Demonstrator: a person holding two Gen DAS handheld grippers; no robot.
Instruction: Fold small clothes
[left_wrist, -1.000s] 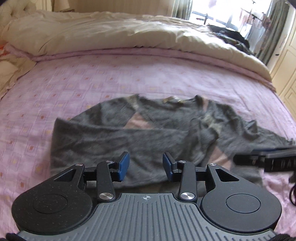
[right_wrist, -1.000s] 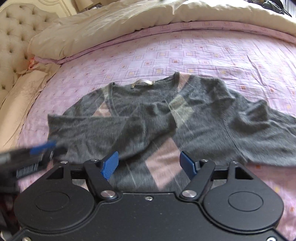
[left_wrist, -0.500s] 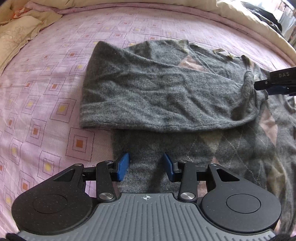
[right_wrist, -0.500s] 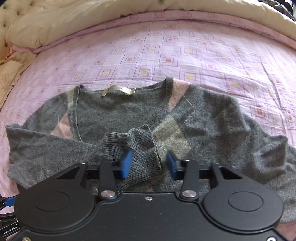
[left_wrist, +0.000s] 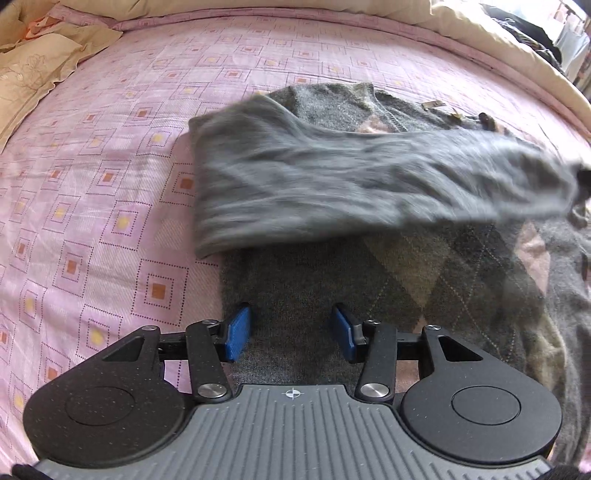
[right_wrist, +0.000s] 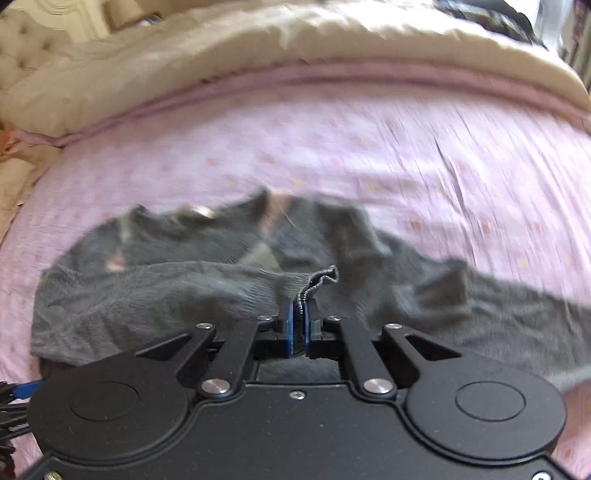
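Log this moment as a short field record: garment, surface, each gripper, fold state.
garment: grey sweater with argyle front, lying neck away from the cameras
surface: pink patterned bedsheet
sleeve: one sleeve lies across the chest
right gripper: jaws shut on the sleeve's ribbed cuff
left gripper: jaws opening, over the hem area, pads not pressing cloth
fold state: other sleeve still spread out
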